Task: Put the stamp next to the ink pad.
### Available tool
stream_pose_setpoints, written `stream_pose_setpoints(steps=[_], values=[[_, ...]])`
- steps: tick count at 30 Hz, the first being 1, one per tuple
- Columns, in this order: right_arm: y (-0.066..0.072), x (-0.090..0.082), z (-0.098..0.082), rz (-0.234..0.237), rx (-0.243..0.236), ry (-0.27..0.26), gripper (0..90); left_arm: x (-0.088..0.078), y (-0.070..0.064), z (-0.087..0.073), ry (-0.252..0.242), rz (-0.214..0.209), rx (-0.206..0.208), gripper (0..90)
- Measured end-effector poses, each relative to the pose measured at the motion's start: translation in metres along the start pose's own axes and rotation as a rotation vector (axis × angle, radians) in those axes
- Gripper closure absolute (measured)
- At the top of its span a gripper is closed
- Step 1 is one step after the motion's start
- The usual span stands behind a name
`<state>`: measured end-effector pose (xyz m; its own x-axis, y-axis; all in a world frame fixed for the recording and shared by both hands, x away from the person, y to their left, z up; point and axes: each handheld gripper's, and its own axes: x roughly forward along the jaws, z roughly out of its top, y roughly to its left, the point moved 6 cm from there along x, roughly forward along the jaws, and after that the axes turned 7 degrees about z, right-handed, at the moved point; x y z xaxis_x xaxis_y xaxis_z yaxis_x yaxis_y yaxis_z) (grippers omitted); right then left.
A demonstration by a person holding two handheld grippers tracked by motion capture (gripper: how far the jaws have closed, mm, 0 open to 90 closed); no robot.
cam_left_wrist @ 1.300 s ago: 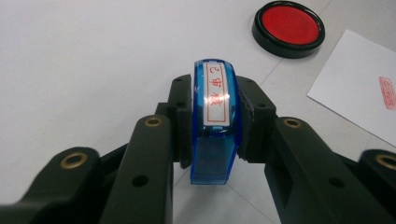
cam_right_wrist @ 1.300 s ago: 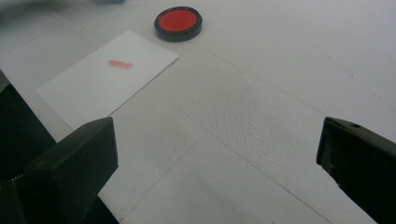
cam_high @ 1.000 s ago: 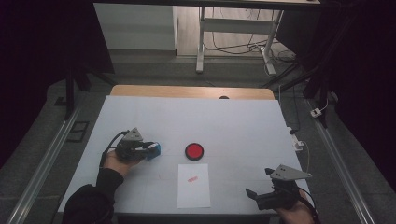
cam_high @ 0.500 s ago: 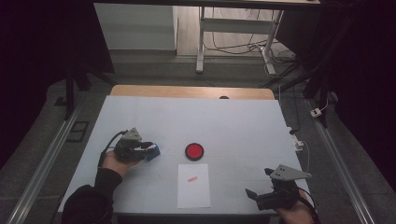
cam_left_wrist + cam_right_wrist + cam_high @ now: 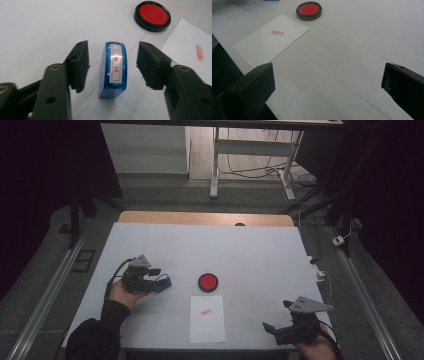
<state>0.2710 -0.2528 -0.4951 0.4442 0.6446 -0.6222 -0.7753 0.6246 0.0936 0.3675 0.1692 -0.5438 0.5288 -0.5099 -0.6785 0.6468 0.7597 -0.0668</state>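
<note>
Two grippers, three items on the white table [image 5: 260, 250].

Item 1: blue stamp [image 5: 113, 69], clear-topped with a red-lettered label. It stands on the table between the jaws of the left gripper [image 5: 112, 66], a gap showing on each side; neither pad touches it. The jaws have just been opening, with the stamp between them and free of both. In the high view the stamp [image 5: 163, 283] sits at that gripper's tip [image 5: 159, 281].

Item 2: red ink pad [image 5: 152, 15] in a black round case, lid off, ahead of the left gripper and to its right, well apart from the stamp.

Item 3: white paper sheet [image 5: 272, 40] bearing one red stamp mark [image 5: 277, 32], ahead of the right gripper [image 5: 328, 82] and to its left, just beside the ink pad [image 5: 309, 10].

Right gripper: jaws spread wide, nothing between them, resting near the table's near edge [image 5: 295, 332].

Step in hand, as judged: letting go of the stamp after marking the sheet. To do it well, finish spreading the jaws until both pads stand clear, then draw the left gripper straight back along its own line. A sideways or slanted pull-out risks a pad catching the stamp's edge and tipping it. Keep it off the fresh mark.
</note>
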Motion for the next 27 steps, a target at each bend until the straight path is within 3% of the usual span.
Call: stream_pose_setpoints(steps=[3, 6, 15, 27], values=[[0.000, 0.000, 0.000, 0.002, 0.002, 0.000, 0.0, -0.003, -0.003, 0.003, -0.005, 0.011, 0.007, 38.1], [0.000, 0.000, 0.000, 0.002, 0.004, 0.000, 0.0, -0.005, -0.005, 0.006, 0.001, 0.008, -0.016, 33.3], [-0.002, 0.000, 0.000, -0.010, 0.021, 0.003, 0.0, -0.012, -0.017, 0.013, -0.010, -0.038, -0.032, 14.6], [-0.002, 0.001, 0.000, -0.013, 0.028, 0.013, 0.0, -0.025, -0.035, 0.016, -0.005, -0.029, 0.009, 5.3]])
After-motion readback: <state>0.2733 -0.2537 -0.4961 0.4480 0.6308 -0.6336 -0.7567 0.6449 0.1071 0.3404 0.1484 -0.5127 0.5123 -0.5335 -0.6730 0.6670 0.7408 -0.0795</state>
